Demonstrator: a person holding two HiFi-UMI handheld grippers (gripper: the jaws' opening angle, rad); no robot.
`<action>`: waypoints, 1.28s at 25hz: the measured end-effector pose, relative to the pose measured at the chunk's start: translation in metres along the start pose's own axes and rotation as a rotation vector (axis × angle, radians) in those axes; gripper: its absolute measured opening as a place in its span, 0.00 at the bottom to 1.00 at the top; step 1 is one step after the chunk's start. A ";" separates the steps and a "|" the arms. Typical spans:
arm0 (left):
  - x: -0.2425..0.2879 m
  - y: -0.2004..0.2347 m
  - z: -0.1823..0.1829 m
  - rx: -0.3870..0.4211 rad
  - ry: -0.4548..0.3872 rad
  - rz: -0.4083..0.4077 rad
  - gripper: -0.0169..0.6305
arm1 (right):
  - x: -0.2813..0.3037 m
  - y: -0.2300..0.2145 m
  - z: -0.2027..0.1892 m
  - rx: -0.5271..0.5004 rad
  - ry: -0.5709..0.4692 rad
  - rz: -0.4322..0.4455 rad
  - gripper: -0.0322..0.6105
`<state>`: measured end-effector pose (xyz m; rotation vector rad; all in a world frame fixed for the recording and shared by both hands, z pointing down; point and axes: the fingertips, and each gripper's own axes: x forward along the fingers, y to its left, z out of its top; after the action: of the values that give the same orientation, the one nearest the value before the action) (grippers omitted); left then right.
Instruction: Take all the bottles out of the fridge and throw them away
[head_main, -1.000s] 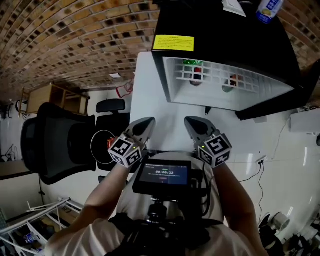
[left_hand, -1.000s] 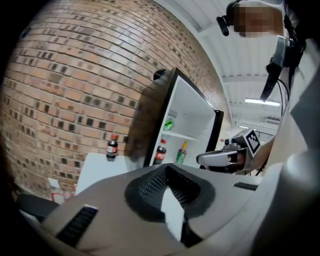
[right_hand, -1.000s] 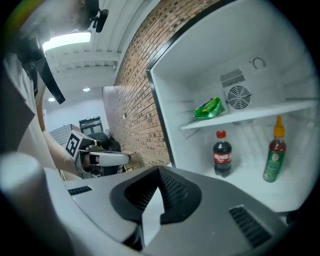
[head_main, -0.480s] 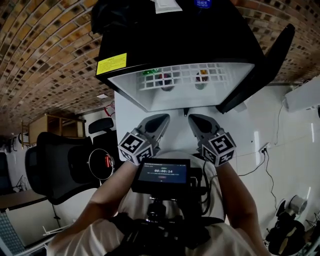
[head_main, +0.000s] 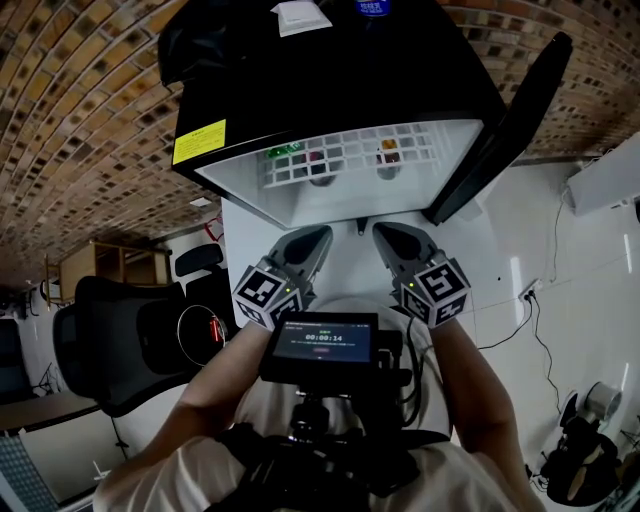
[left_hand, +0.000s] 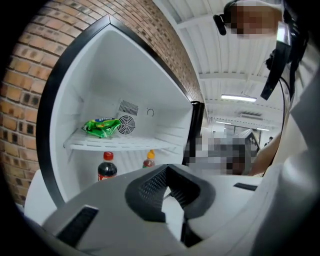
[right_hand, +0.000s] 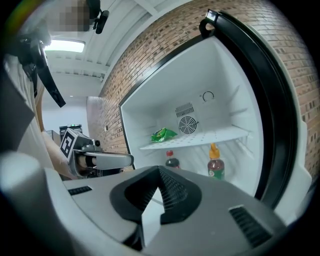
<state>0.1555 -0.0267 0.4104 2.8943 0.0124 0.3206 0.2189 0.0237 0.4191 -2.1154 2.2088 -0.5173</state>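
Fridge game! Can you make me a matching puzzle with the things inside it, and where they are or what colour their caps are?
Things:
1 green bag
2 left bottle
3 right bottle
4 round fan

Matches:
A orange cap
B on the back wall
C red cap
D lying on the shelf

Pairs: 1-D, 2-C, 3-A, 4-B

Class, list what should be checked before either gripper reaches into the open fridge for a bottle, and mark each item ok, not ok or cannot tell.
1. Open fridge door: ok.
2. Both the red-capped bottle and the orange-capped bottle in sight under the shelf: ok.
3. No clash with the green packet: ok, it lies on the shelf above.
4. Jaws of the left gripper apart for a grasp: not ok, shut and empty.
5. Jaws of the right gripper apart: not ok, shut and empty.
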 end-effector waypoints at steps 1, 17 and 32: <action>-0.001 0.001 0.002 -0.008 -0.009 0.006 0.04 | 0.000 0.000 0.000 0.000 0.000 0.001 0.05; -0.011 0.015 -0.012 -0.043 0.024 0.061 0.04 | 0.005 0.011 -0.006 0.009 0.005 0.012 0.05; -0.008 0.004 -0.015 -0.055 0.038 0.045 0.04 | -0.005 0.014 -0.011 0.019 0.009 -0.002 0.05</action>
<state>0.1441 -0.0271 0.4242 2.8370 -0.0546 0.3775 0.2034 0.0313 0.4245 -2.1105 2.1973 -0.5474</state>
